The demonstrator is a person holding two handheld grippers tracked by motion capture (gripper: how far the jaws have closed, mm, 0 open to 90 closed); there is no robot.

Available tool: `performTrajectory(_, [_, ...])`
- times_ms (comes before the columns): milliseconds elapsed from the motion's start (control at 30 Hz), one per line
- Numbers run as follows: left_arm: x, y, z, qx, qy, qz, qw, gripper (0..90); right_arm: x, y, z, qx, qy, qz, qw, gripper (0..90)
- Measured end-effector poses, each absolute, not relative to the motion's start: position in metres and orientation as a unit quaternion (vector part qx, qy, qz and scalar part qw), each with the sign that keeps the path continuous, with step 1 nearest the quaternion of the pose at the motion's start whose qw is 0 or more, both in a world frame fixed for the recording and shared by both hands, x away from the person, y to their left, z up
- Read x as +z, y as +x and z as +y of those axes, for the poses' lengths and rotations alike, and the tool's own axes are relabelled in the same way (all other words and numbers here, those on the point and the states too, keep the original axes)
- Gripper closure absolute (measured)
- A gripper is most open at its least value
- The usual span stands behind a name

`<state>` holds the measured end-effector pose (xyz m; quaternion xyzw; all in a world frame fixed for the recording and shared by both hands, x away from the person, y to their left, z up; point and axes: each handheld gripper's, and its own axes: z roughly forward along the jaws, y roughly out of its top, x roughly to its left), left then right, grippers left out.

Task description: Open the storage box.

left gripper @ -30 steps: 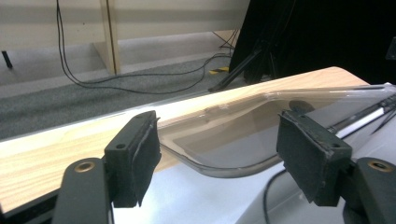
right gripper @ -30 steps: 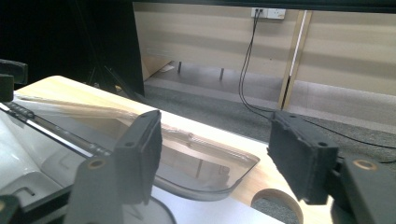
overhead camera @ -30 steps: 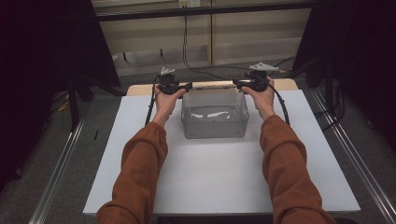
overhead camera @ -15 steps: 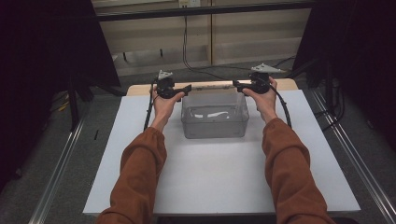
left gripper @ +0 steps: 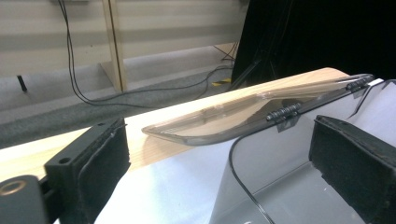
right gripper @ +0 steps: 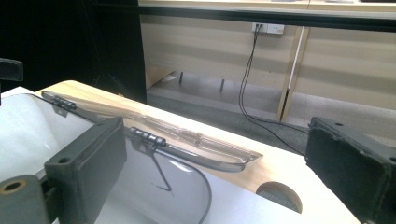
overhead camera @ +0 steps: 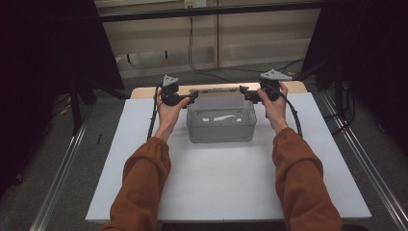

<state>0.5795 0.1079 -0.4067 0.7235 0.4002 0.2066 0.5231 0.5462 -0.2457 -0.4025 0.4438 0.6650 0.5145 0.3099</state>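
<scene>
A clear plastic box (overhead camera: 221, 126) stands on the white board at the far middle. Its hinged lid (overhead camera: 219, 90) is swung open and lies tilted back behind it. My left gripper (overhead camera: 193, 96) is at the box's back left corner. My right gripper (overhead camera: 244, 93) is at the back right corner. Both are open, and their jaws have just been opening. In the left gripper view the lid (left gripper: 243, 116) lies beyond my left gripper (left gripper: 219, 156), untouched by the pads. The right gripper view shows the lid (right gripper: 196, 142) lying apart from my right gripper (right gripper: 215, 168).
The white board (overhead camera: 216, 187) covers a wooden table (overhead camera: 144, 91), whose far strip has a round hole (right gripper: 280, 192) near the right gripper. Something pale lies inside the box. Cables trail on the floor behind, dark curtains hang at both sides, and metal rails run along the table.
Both hands have eased slightly outward from the box's back corners, the right one more. The lid now lies back between the two grippers, free of their pads.
</scene>
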Motion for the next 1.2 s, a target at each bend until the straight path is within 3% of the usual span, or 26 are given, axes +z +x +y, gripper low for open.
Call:
performTrajectory(433, [-0.397,0.555,0.117,0.231,0.711,0.374,0.548,3.5,-0.396,0.521,-0.252,0.520,0.436,0.654,0.335,0.0])
performTrajectory(1200, [-0.397,0.514,0.130,0.249,0.686,0.358,0.582,4.5,-0.396,0.482,-0.255,0.526,0.430,0.644,0.352,0.0])
